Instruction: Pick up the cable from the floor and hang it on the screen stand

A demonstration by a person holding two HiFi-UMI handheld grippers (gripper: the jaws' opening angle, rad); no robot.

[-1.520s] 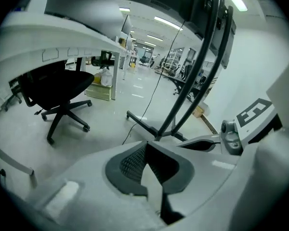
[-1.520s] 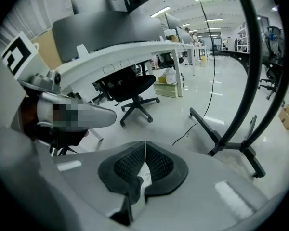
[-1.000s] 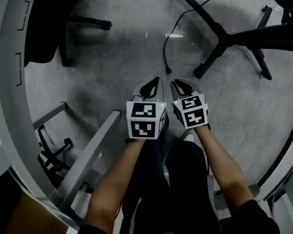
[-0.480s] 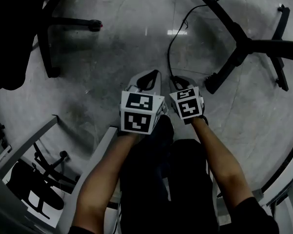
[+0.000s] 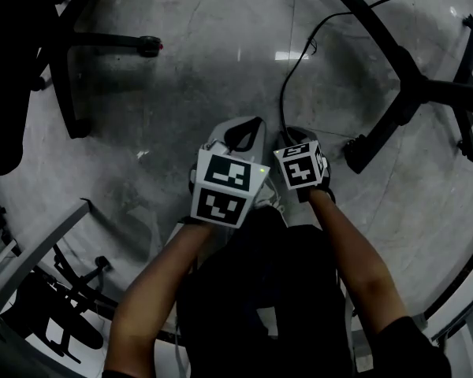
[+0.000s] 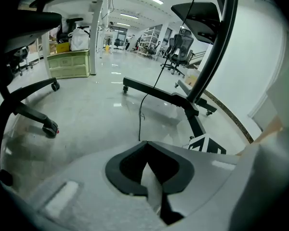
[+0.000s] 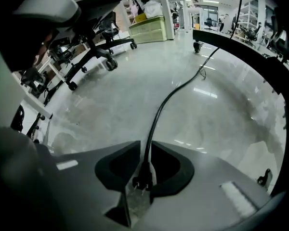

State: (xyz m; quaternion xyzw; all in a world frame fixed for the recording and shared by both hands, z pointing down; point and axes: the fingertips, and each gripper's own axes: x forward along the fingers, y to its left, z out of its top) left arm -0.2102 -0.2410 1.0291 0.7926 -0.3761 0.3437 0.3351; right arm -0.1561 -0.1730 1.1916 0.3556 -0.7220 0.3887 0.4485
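The floor (image 5: 181, 116) is grey, smooth and shiny, and the lights shine back off it. The cable (image 5: 299, 61) is thin, black and round like a string. It lies on the floor in a soft bend and runs far away to the right. Its near end has a small black plug with two metal pins, and that end sits in the right gripper (image 5: 290, 135).

In the right gripper view, the two dark jaws of the right gripper (image 7: 144, 146) are pulled in close round the cable (image 7: 159, 114), just past the plug. The right jaw touches it and a thin slit shows on the left.

The left gripper (image 5: 243, 132) is just beside it on the left. Its jaws (image 6: 147, 142) are pressed together with nothing in them.

The screen stand (image 5: 402, 77) is black, with long flat legs spread on the floor, to the far right. A black chair base (image 5: 102, 42) with a wheel is to the far left.
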